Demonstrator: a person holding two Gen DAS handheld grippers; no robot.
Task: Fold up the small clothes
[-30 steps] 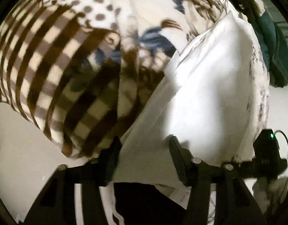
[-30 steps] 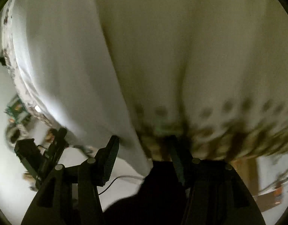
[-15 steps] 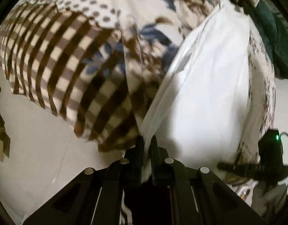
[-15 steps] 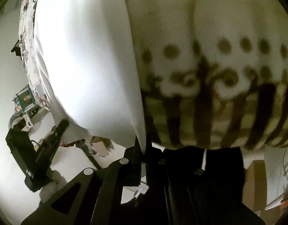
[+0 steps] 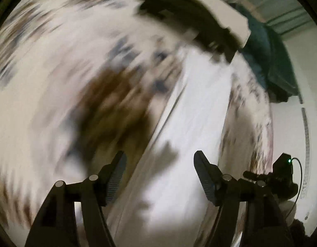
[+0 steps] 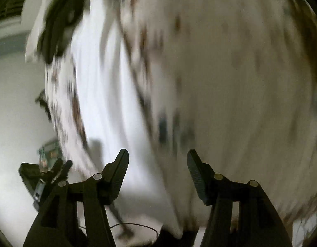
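Both jaws, pinched on the fabric edge half a second ago, have sprung wide and hold nothing. Ahead of the left hand-held gripper [image 5: 159,165] the patterned garment [image 5: 100,94] lies spread, its brown and blue print motion-smeared, its plain white lining [image 5: 191,123] smooth. The right hand-held gripper [image 6: 157,164], ribbed pads apart, faces the same soft cloth. A dark teal cloth [image 5: 269,61] lies beyond it.
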